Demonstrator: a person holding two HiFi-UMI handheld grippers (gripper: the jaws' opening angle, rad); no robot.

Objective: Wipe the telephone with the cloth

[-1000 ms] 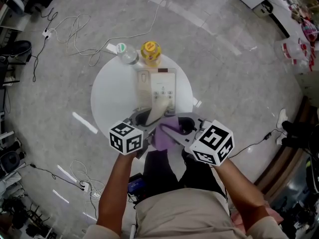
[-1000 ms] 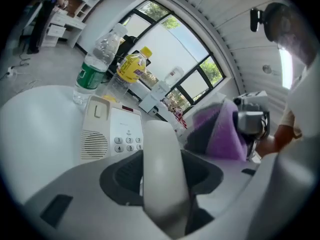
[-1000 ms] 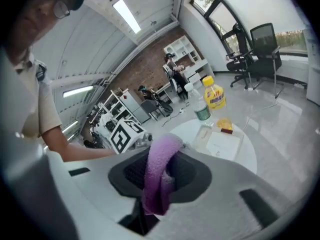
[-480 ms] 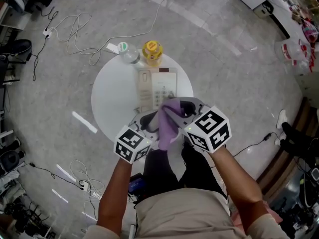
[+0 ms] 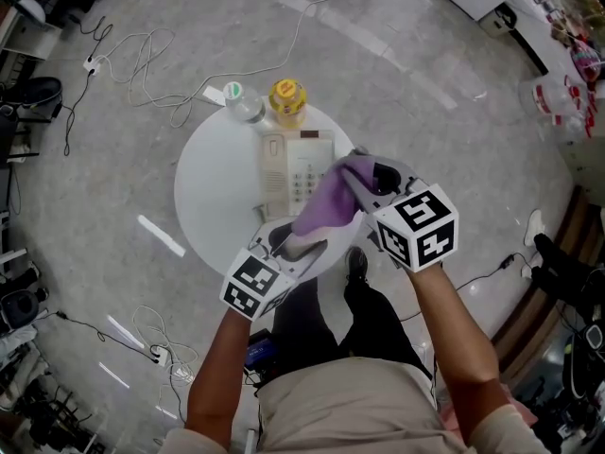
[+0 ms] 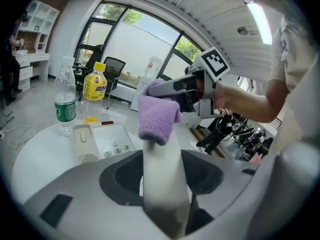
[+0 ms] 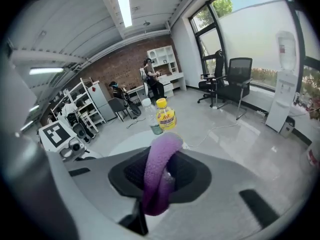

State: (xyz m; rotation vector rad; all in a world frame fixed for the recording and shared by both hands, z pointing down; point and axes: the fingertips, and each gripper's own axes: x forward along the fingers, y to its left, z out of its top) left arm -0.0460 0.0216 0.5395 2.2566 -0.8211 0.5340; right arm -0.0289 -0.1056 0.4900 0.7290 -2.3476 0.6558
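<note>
The cream telephone base (image 5: 310, 164) lies on a round white table (image 5: 213, 187), its cradle bare. My left gripper (image 5: 286, 241) is shut on the lifted cream handset (image 6: 165, 179) above the table's near edge. The handset's far end sits under the purple cloth (image 5: 329, 201). My right gripper (image 5: 364, 183) is shut on that cloth, to the right of the phone base. In the left gripper view the cloth (image 6: 157, 116) drapes over the handset's tip, and the right gripper (image 6: 175, 86) holds it from the right. In the right gripper view the cloth (image 7: 159, 179) hangs folded between the jaws.
A yellow drink bottle (image 5: 287, 97) and a clear water bottle with a green cap (image 5: 241, 100) stand at the table's far edge, just behind the phone. Cables (image 5: 142, 60) trail over the floor at the far left. The person's legs are below the near edge.
The right gripper has carried the cloth away from the near table edge, up and to the right beside the phone base. The left gripper has rolled and drawn back a little with the handset.
</note>
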